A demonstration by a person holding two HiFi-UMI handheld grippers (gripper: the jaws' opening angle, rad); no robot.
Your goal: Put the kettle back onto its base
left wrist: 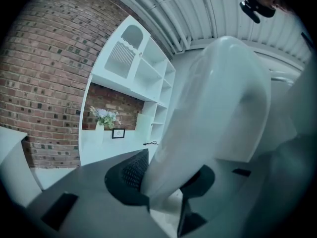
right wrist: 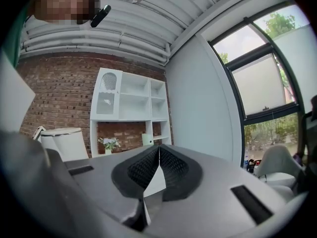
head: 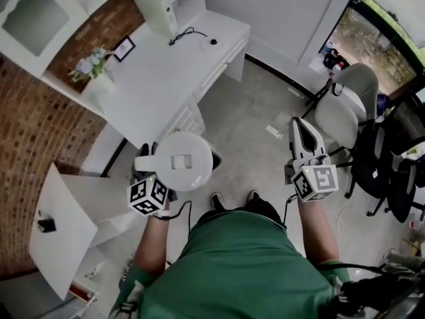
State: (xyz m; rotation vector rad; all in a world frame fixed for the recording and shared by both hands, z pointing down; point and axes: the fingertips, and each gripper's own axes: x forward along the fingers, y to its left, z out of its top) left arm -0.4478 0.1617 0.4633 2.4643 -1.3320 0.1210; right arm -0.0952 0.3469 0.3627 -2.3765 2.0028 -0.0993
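Note:
A white kettle (head: 182,161) hangs in the air in front of the person, its round lid seen from above in the head view. My left gripper (head: 151,171) is shut on the kettle's handle (left wrist: 198,133), which fills the gap between its black pads (left wrist: 130,175) in the left gripper view. The kettle (right wrist: 62,143) also shows at the left edge of the right gripper view. My right gripper (head: 300,126) is held level to the right of the kettle and apart from it, its pads (right wrist: 171,170) pressed together on nothing. I see no kettle base in any view.
A white desk (head: 166,72) with drawers stands ahead against a brick wall, carrying a flower vase (head: 89,65), a small picture frame (head: 123,48) and a black cable (head: 189,32). A shelf unit (right wrist: 129,110) rises above it. Office chairs (head: 345,111) stand at the right, a white panel (head: 56,231) at the left.

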